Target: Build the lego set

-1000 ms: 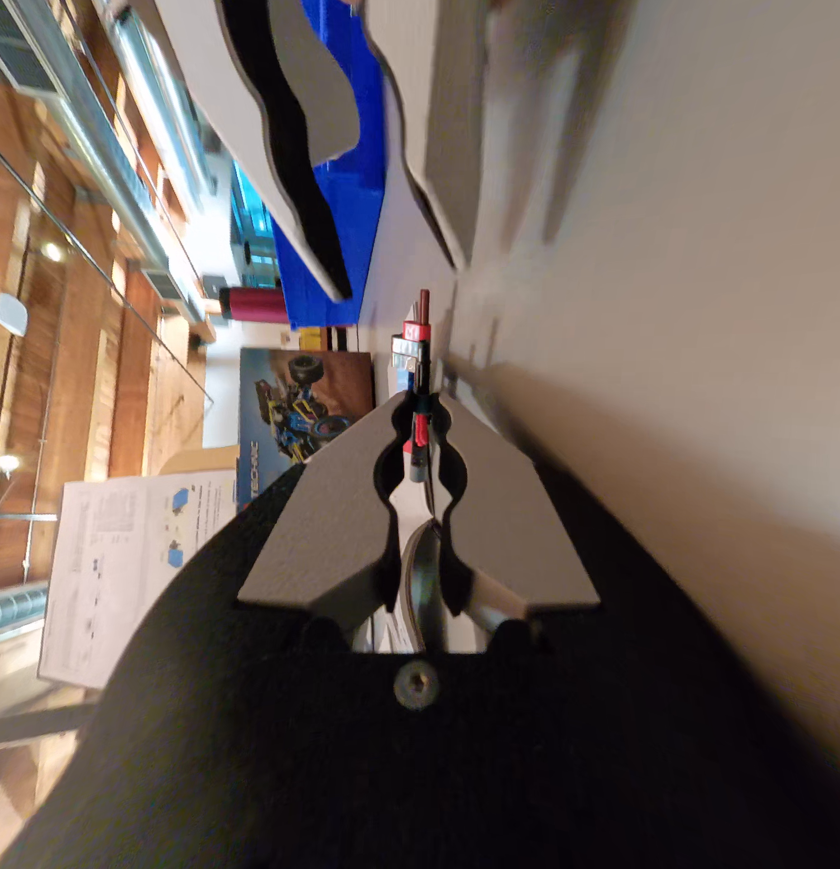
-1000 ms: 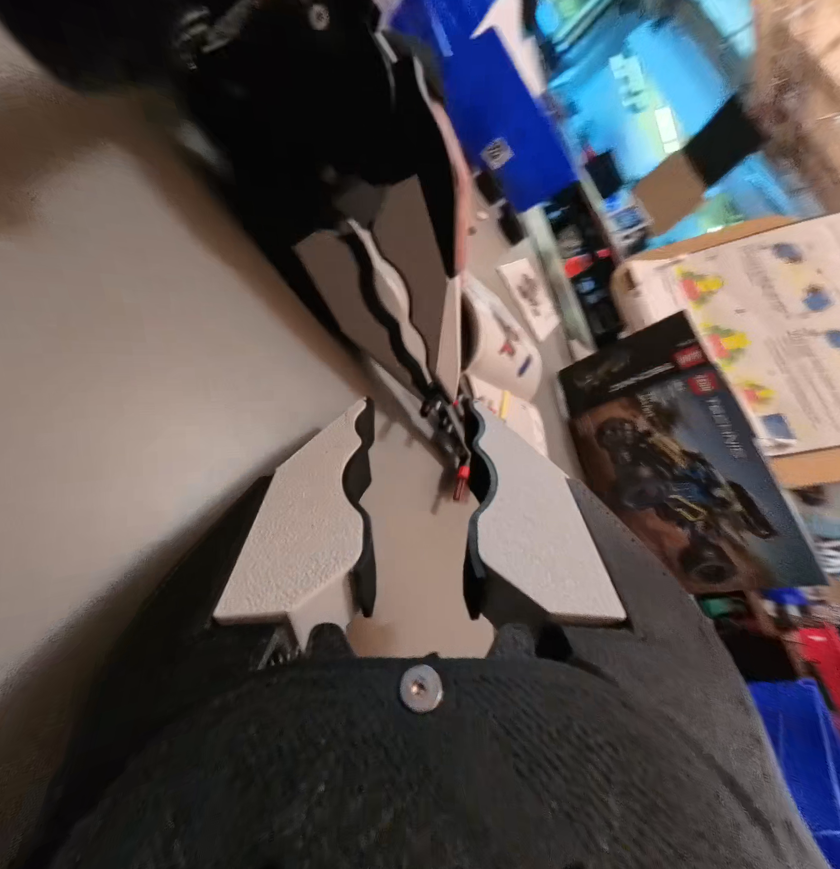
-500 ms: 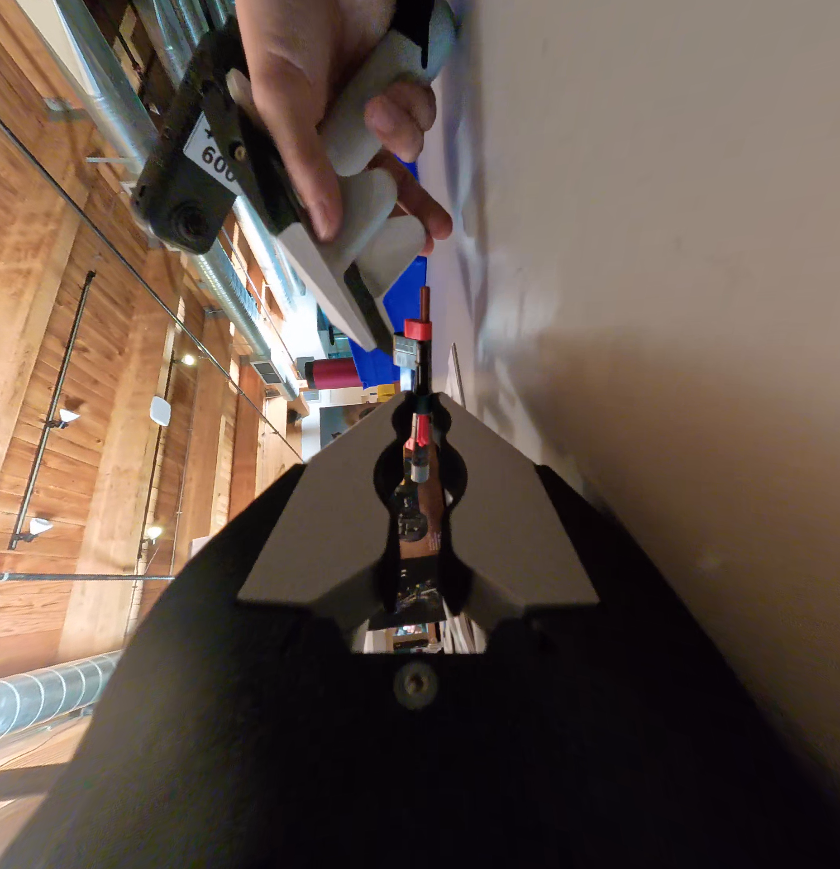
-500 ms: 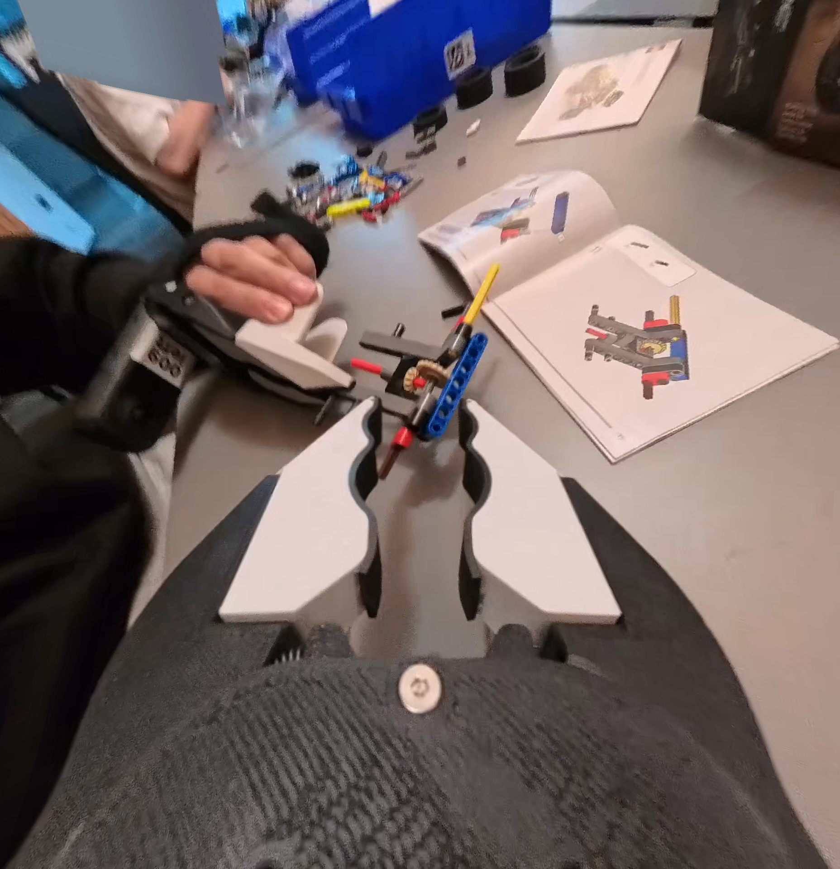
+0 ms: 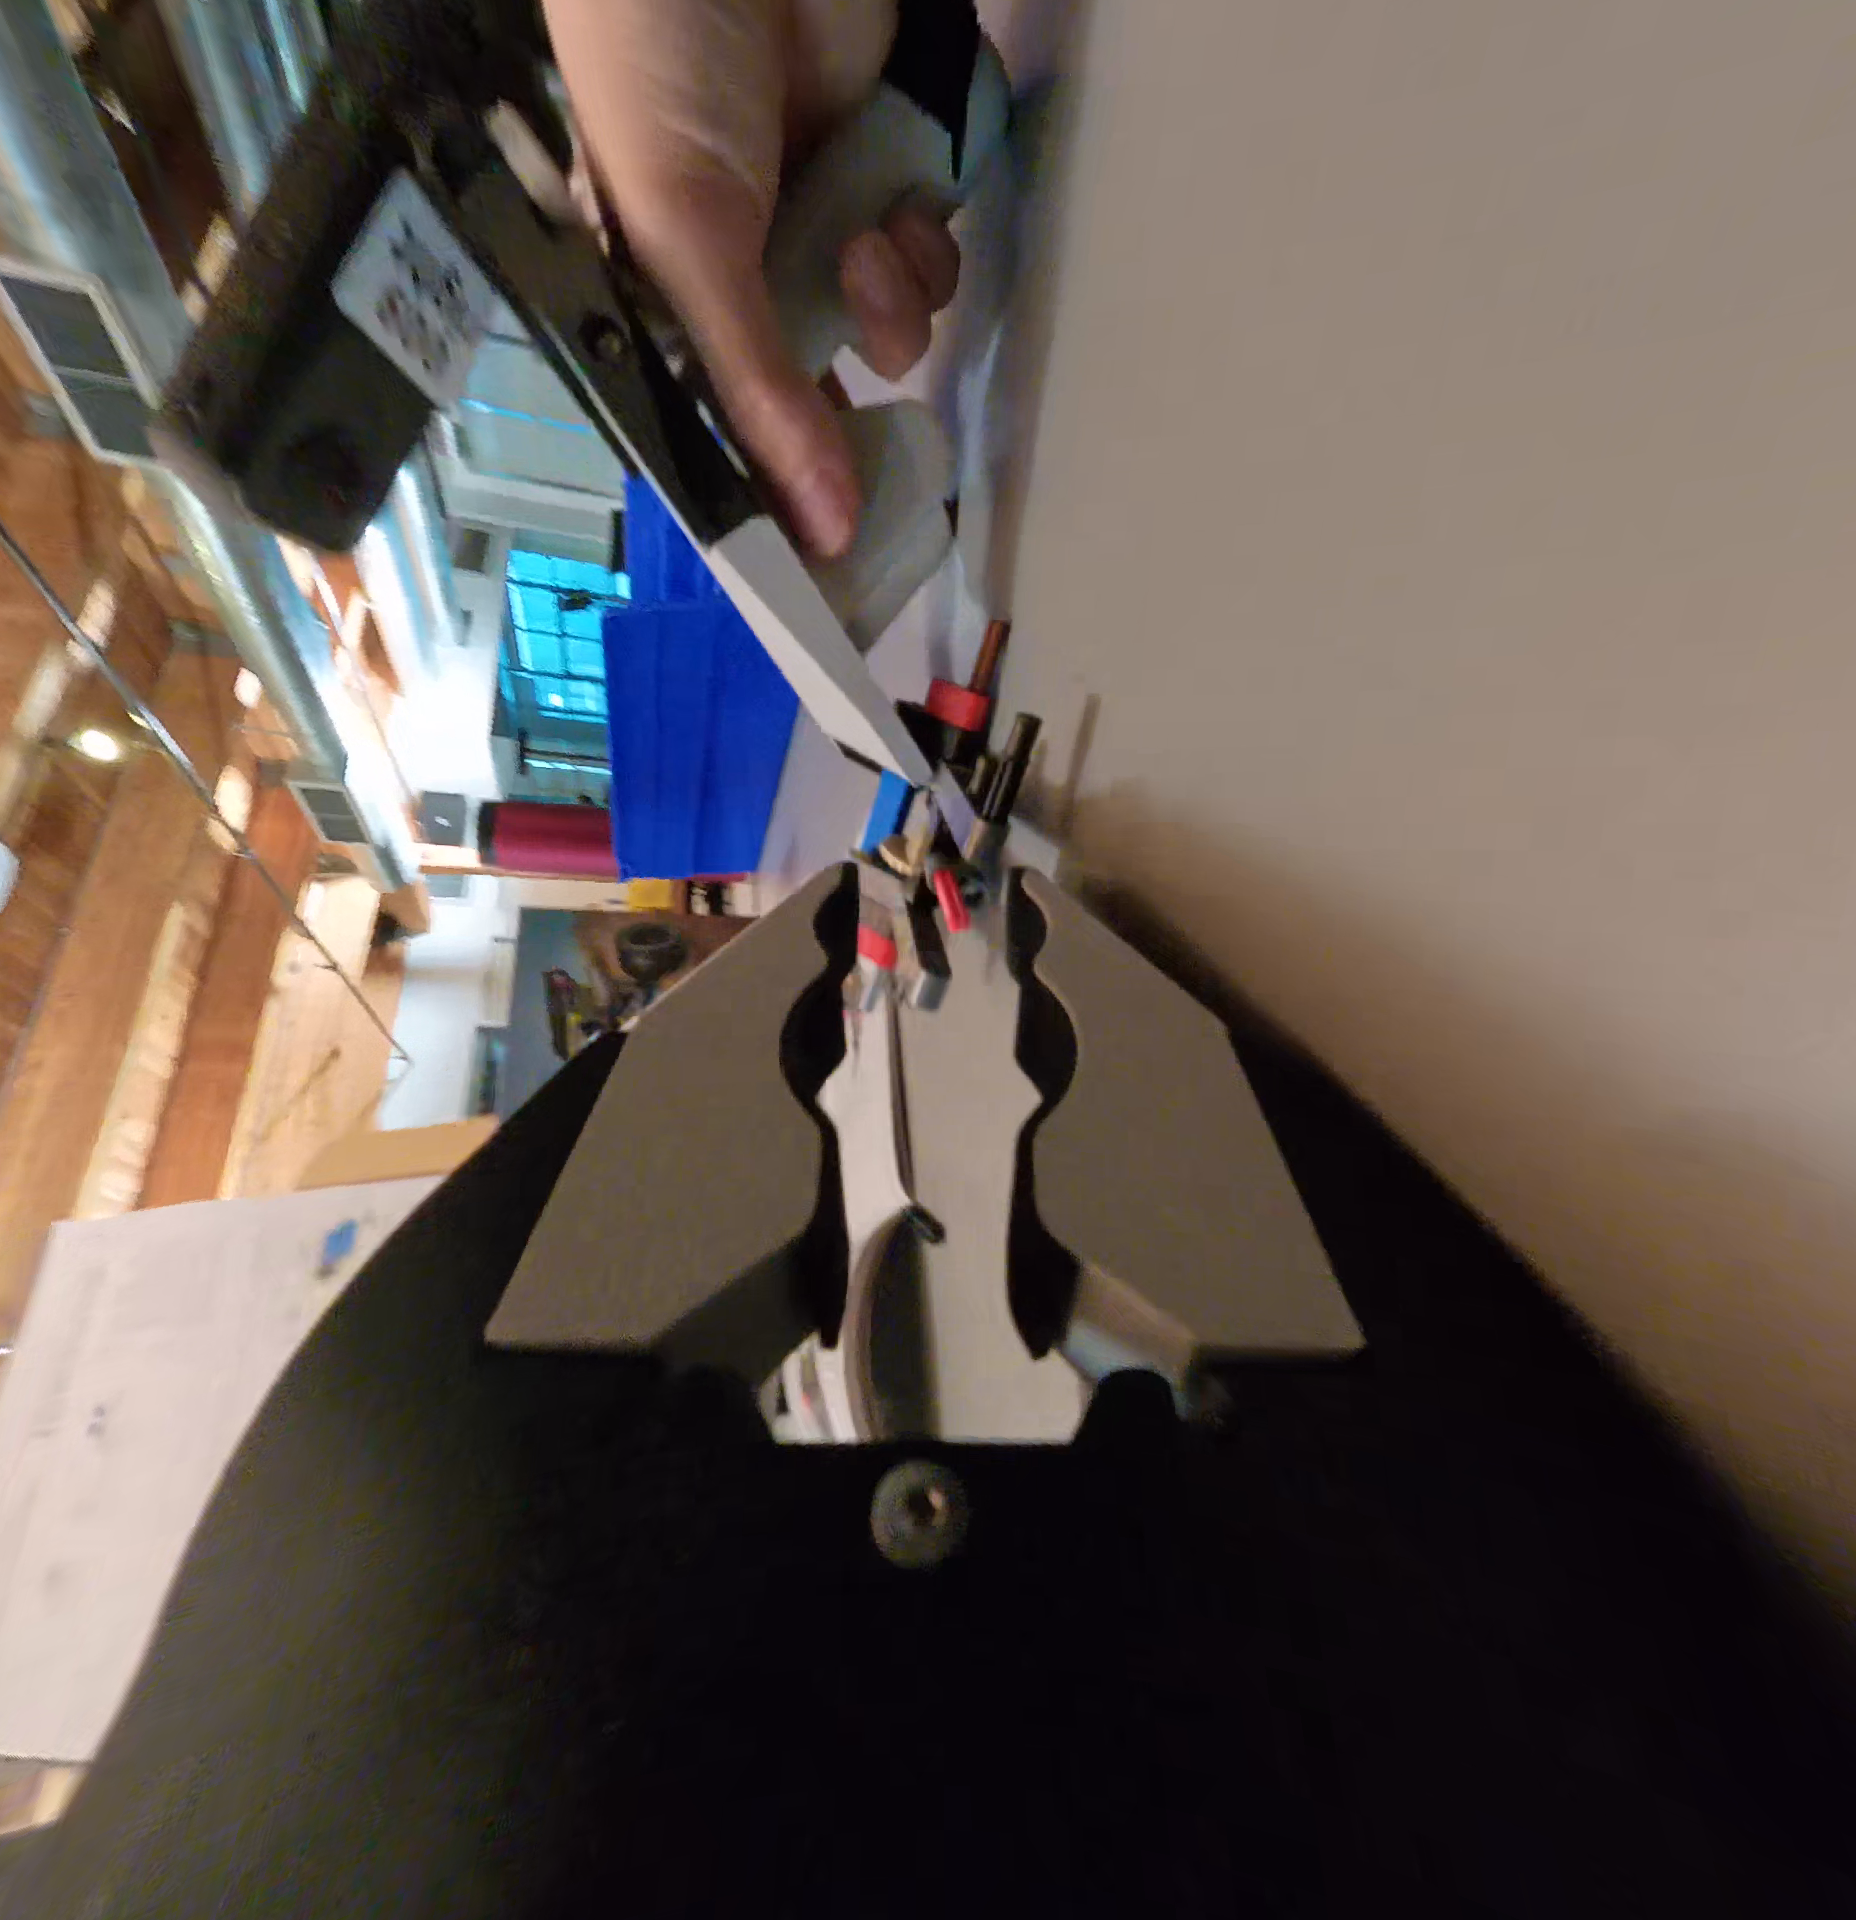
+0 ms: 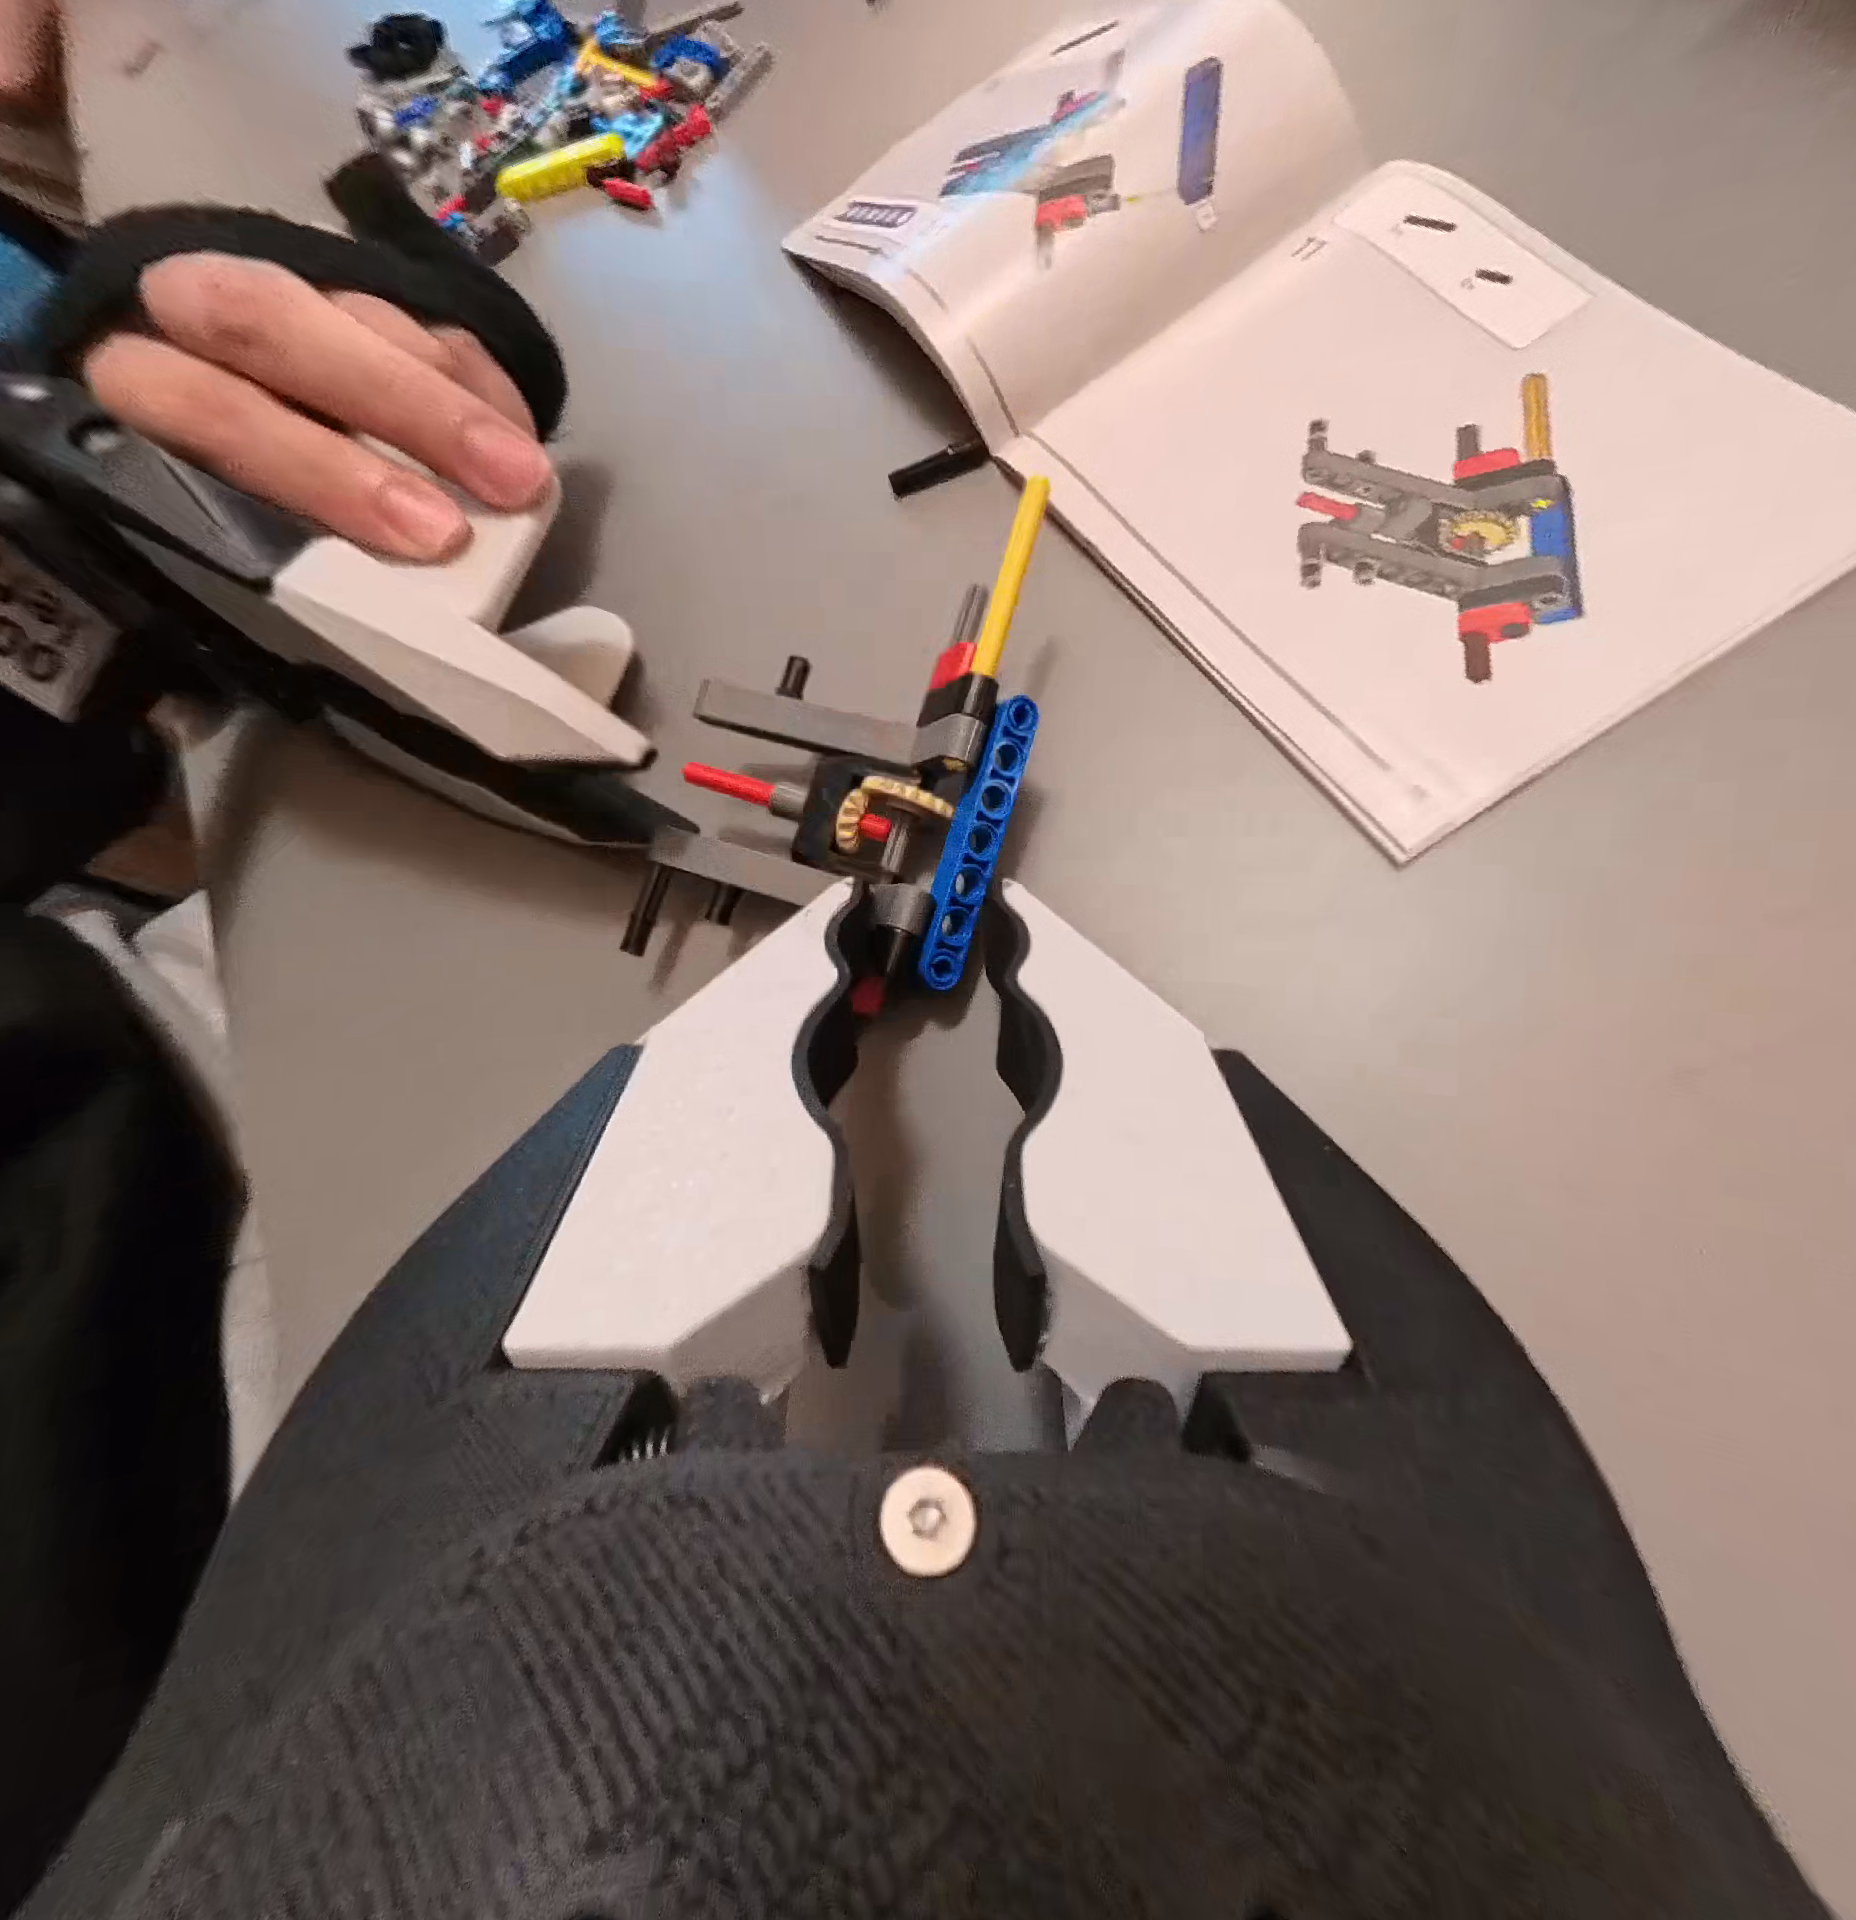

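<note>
The partly built lego assembly [image 6: 903,800] lies on the grey table [image 6: 1371,1039]. It has grey beams, a blue beam [image 6: 981,821], a tan gear, red pins and a yellow axle [image 6: 1012,571]. My right gripper [image 6: 929,894] is open, its tips on either side of the blue beam's near end. My left gripper [image 6: 664,790], held by a hand, reaches in from the left to the grey beam's end. In the left wrist view my left gripper [image 5: 934,883] is open, the assembly [image 5: 919,925] just at its tips. The right gripper's fingers [image 5: 820,655] come in from above.
An open instruction booklet [image 6: 1423,499] lies right of the assembly, with a loose black pin [image 6: 934,468] beside it. A pile of loose parts [image 6: 550,125] sits at the far left. A blue bin [image 5: 695,748] and a maroon cylinder [image 5: 550,842] stand farther off. The gap from one gripper's tips to the other's is roughly 6 cm. The loose black pin [image 6: 934,468] sits 10 cm or so from the ends of my left fingers.
My left gripper has opened and let go of the assembly, which now lies on the table. My right gripper has moved in so its tips flank the blue beam's end.
</note>
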### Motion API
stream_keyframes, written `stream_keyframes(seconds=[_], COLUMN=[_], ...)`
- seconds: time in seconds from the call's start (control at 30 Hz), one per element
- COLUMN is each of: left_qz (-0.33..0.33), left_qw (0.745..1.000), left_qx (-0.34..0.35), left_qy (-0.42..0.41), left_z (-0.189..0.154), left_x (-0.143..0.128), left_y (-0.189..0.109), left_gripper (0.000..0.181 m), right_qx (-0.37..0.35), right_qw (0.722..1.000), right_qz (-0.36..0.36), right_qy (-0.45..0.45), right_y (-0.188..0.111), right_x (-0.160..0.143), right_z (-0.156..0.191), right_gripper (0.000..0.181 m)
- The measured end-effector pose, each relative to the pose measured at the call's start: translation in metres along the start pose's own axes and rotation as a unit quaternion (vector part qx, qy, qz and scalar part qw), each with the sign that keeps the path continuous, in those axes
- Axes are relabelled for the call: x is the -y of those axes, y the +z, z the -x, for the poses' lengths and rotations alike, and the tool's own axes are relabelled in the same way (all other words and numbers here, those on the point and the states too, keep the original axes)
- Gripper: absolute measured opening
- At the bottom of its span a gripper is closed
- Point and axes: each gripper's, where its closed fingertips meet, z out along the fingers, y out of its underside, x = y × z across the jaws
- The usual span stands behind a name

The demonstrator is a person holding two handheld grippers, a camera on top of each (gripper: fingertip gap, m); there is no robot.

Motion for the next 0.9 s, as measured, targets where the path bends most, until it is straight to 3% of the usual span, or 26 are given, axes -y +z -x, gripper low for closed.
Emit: stream_keyframes(seconds=[0.07, 0.13, 0.2, 0.3, 0.37, 0.43, 0.6, 0.9], left_qz=[0.012, 0.03, 0.059, 0.093, 0.103, 0.12, 0.149, 0.172], left_qw=[0.998, 0.984, 0.942, 0.847, 0.8, 0.779, 0.774, 0.793], left_qx=[-0.025, -0.067, -0.13, -0.209, -0.226, -0.233, -0.196, -0.156], left_qy=[-0.05, -0.16, -0.303, -0.48, -0.546, -0.57, -0.583, -0.564], left_z=[-0.004, -0.011, -0.019, -0.026, -0.027, -0.031, -0.03, -0.025], left_x=[-0.004, -0.007, -0.002, 0.02, 0.032, 0.037, 0.03, 0.02], left_y=[-0.009, -0.021, -0.03, -0.035, -0.031, -0.025, -0.009, -0.002], left_gripper=[0.031, 0.02, 0.025, 0.05, 0.06, 0.06, 0.049, 0.026], right_qx=[-0.027, -0.037, -0.049, -0.047, -0.044, -0.043, -0.047, -0.038], right_qw=[1.0, 0.999, 0.998, 0.998, 0.998, 0.998, 0.998, 0.998], right_qz=[-0.009, -0.012, -0.016, -0.019, -0.019, -0.019, -0.019, -0.017], right_qy=[0.007, 0.016, 0.021, 0.039, 0.043, 0.047, 0.042, 0.044], right_y=[-0.003, -0.004, -0.006, -0.006, -0.006, -0.006, -0.005, -0.005], right_x=[-0.002, -0.005, -0.007, -0.008, -0.008, -0.008, -0.008, -0.009], right_z=[0.002, 0.005, 0.006, 0.008, 0.008, 0.008, 0.009, 0.011], right_gripper=[0.02, 0.02, 0.02, 0.02, 0.02, 0.02, 0.02, 0.02])
